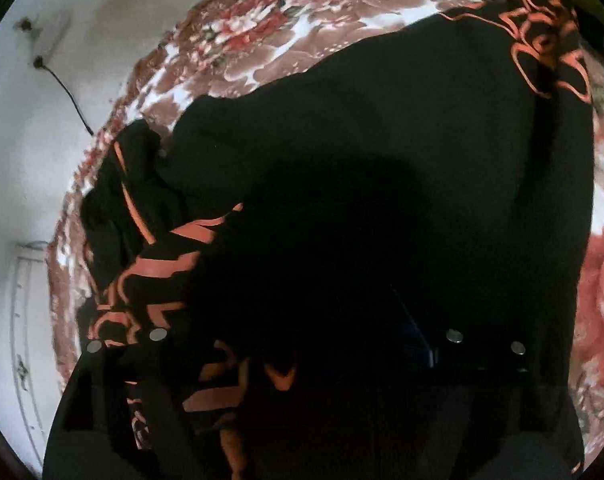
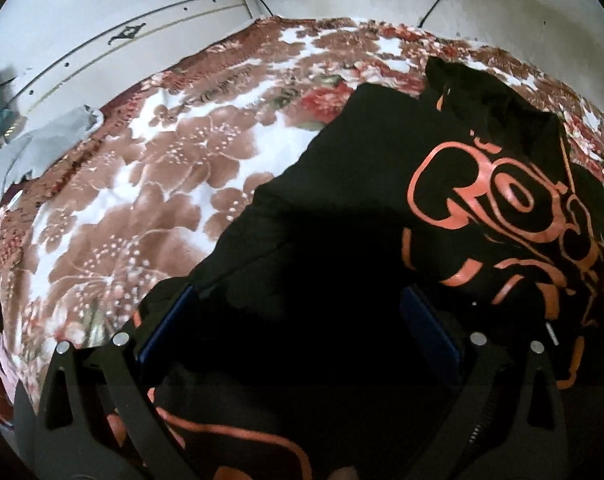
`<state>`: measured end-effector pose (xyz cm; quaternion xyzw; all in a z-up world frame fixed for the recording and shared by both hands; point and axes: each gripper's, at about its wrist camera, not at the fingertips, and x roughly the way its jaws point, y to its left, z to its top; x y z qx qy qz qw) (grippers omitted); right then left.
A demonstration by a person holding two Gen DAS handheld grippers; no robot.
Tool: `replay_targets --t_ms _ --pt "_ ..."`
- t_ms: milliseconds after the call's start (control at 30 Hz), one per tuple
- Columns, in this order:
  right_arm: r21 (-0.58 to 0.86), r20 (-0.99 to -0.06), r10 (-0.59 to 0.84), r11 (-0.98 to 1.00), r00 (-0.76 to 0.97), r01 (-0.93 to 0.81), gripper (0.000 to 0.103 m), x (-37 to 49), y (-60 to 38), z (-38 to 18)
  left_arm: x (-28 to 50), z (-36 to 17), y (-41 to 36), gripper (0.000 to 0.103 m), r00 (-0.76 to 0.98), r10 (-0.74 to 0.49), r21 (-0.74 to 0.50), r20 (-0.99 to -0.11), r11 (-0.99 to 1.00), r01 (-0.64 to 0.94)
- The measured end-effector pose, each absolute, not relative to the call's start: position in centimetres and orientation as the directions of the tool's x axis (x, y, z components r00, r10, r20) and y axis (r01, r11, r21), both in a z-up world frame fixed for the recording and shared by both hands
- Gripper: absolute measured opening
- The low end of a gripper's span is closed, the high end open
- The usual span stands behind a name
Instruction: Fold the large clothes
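A large black garment (image 1: pixel 362 128) with orange printed lettering lies spread on a floral bedspread (image 1: pixel 302 32). It also fills the right wrist view (image 2: pixel 382 184), lettering (image 2: pixel 502 208) at the right. My left gripper (image 1: pixel 302 340) hovers low over the dark cloth; its fingers are lost in shadow and cloth drapes over the left one, so its state is unclear. My right gripper (image 2: pixel 302 320) is open, blue pads (image 2: pixel 430 332) wide apart, with the garment's edge lying between the fingers.
The bedspread (image 2: pixel 142 184) extends left of the garment in the right wrist view. A white wall (image 1: pixel 42 140) with a black cable (image 1: pixel 72 96) borders the bed. A white headboard (image 2: pixel 122 48) and grey cloth (image 2: pixel 42 148) lie at the far left.
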<state>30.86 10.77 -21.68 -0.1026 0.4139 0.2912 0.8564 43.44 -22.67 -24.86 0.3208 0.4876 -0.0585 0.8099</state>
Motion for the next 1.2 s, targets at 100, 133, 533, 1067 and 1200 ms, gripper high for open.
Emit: replay_targets --t_ms 100,133,533,1067,1200 --pt "0.056 -0.768 0.410 0.809 0.492 -0.586 0.099 30.3 10.5 -21.2 42.5 -23.0 -23.2 0.079 0.502 0.229 0.470 -0.834 0.771 0.429" --pt "0.048 -0.767 0.405 0.811 0.498 -0.584 0.099 30.2 10.3 -21.1 42.3 -21.5 -23.2 0.079 0.510 0.220 0.466 -0.831 0.777 0.424" --pt "0.019 -0.771 0.253 0.927 0.585 -0.375 0.099 34.0 0.0 -19.8 39.4 5.6 -1.3 0.098 0.745 -0.062 0.226 -0.664 0.933 0.278" --pt "-0.074 -0.833 -0.049 0.997 0.552 -0.023 0.099 44.6 -14.0 -21.7 43.3 -19.8 13.3 0.098 0.515 -0.060 0.013 -0.855 0.991 0.136" --pt "-0.080 -0.842 -0.050 0.996 0.538 -0.033 0.098 44.5 -15.6 -23.1 43.2 -23.0 13.2 0.098 0.484 0.017 0.099 -0.875 0.984 0.145"
